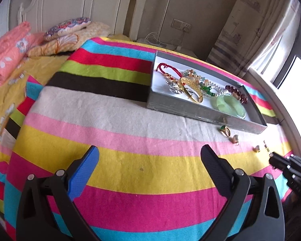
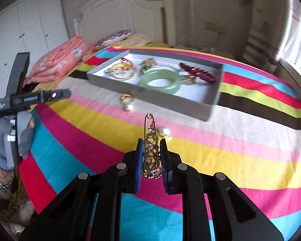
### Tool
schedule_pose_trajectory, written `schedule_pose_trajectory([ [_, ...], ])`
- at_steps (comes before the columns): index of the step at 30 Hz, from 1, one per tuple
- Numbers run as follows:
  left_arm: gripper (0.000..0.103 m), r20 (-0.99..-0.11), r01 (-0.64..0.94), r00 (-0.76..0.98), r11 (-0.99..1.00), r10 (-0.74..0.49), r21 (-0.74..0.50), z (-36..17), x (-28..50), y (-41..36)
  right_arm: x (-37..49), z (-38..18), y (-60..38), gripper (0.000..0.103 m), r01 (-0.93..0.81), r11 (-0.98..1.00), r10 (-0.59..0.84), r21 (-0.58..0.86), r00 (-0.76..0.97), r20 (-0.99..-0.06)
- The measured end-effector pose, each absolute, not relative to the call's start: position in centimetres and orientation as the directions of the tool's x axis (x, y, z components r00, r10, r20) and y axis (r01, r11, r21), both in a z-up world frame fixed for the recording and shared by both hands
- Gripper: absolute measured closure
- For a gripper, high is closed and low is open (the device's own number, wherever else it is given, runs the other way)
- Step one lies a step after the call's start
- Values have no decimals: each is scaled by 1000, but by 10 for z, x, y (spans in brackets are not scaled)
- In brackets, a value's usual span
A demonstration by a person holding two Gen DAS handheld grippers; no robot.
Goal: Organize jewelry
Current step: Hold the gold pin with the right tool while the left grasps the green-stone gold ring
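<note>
Gold brooch [image 2: 151, 148] lengthwise in right tool [image 2: 152, 150], pointing forward

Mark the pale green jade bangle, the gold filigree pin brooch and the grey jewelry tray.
Pale green jade bangle [image 2: 160, 80]: right wrist view, near band.
Gold filigree pin brooch [image 2: 150, 140]: right wrist view, ornate middle.
Grey jewelry tray [image 2: 110, 81]: right wrist view, front wall.

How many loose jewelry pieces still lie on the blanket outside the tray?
3 visible: a green-stone gold ring beside the tray, a pearl piece nearer, another pearl piece nearest the right gripper. Others may be hidden.
</note>
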State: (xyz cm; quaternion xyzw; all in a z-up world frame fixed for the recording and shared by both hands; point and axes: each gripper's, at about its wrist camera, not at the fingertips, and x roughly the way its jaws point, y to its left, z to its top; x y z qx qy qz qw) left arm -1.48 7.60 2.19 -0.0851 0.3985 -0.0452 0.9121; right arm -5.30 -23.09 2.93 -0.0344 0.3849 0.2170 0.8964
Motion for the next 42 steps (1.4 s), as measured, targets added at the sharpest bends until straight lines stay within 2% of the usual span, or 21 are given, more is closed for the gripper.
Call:
schedule_pose_trajectory([
  [6, 4, -764, 58, 632, 990, -134, -125, 22, 5, 22, -50, 29, -241, 86, -391, 908, 379, 150, 614, -692],
  [10, 7, -789, 43, 595, 986, -154, -160, 19, 35, -1, -53, 31, -242, 86, -402, 901, 397, 162, 615, -681],
  [12, 7, -802, 19, 586, 992, -115, -128, 17, 47, -10, -54, 31, -242, 86, -409, 897, 406, 166, 615, -676],
  [16, 7, -827, -31, 560, 999, 50, 40, 7, 61, -22, -55, 32, -245, 86, -413, 890, 427, 192, 610, -667],
  [21, 7, -823, -13, 569, 1000, 1, -7, 7, 67, -9, -55, 32, -250, 86, -415, 880, 457, 232, 604, -653],
  [23, 6, -817, 97, 572, 995, -73, -21, 7, 72, -16, -55, 32, -249, 86, -419, 877, 461, 233, 601, -653],
  [25, 3, -824, 164, 558, 986, -96, -3, 6, 73, -25, -56, 33, -249, 86, -421, 876, 464, 235, 603, -649],
  [32, 3, -821, 434, 528, 900, -216, 43, 3, 37, -62, -56, 33, -253, 86, -418, 870, 480, 260, 601, -639],
  [35, 3, -807, 448, 555, 890, -202, 85, 3, 23, -75, -56, 32, -255, 86, -416, 868, 486, 271, 599, -636],
  [38, 3, -787, 408, 575, 912, -226, 36, 10, 27, -71, -57, 33, -257, 86, -412, 867, 490, 280, 604, -629],
  [39, 4, -780, 385, 587, 922, -217, 33, 12, 32, -69, -57, 33, -257, 86, -412, 867, 490, 280, 604, -629],
  [42, 18, -790, 390, 566, 921, -236, 4, 15, 44, -69, -57, 33, -257, 86, -413, 867, 489, 278, 604, -629],
])
